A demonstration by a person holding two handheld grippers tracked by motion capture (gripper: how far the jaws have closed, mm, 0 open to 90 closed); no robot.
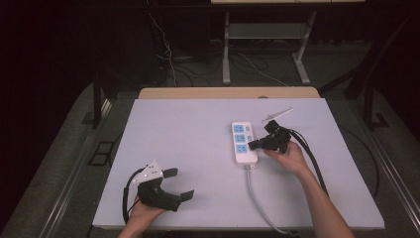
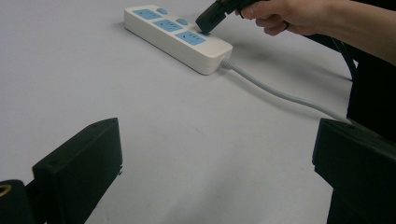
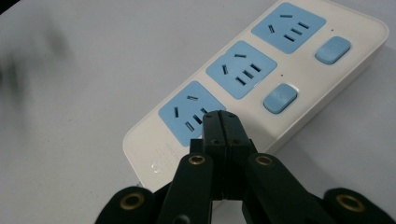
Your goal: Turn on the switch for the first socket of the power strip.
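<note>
White-topped table point(image 1: 198, 148) carries a power strip point(image 1: 244, 143) right of centre, its grey cord point(image 1: 257, 198) trailing off toward the near edge.

place: lab | cues: dark curtained room, bare worktable point(image 1: 198, 148), floor cables point(image 1: 171, 59)

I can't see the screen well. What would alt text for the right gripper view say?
A hand-held gripper, its black jaws shut together, points down at a white power strip lying on a pale table. Its tip is over the strip's nearest blue socket; two more blue sockets and two blue buttons lie beyond.
</note>
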